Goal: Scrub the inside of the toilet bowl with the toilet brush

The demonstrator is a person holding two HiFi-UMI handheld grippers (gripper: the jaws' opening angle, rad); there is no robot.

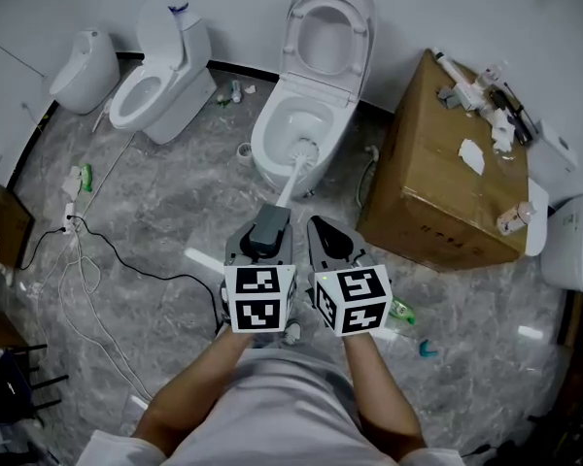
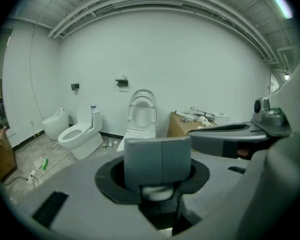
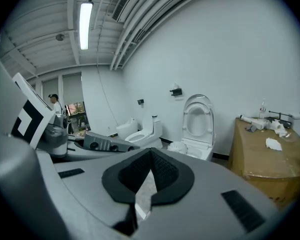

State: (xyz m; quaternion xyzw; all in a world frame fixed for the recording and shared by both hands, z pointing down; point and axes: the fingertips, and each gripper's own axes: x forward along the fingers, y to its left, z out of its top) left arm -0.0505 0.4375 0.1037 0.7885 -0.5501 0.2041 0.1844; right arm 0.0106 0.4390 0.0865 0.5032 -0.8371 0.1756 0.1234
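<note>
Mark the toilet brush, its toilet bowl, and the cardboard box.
toilet brush [image 1: 294,176], head view, white handle.
toilet bowl [image 1: 259,142], head view, left rim.
cardboard box [image 1: 437,153], head view, top face.

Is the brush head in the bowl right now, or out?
In. Head view shows the brush head below the bowl rim, its handle running back to the left gripper.

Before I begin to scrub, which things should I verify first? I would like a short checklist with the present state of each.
1. Left gripper shut on the white toilet brush with grey grip: ok.
2. Brush head inside the white ceramic toilet bowl: ok.
3. White toilet lid raised, out of the way: ok.
4. Right gripper empty, jaws together: ok.
5. Water in the bowl: cannot tell.
</note>
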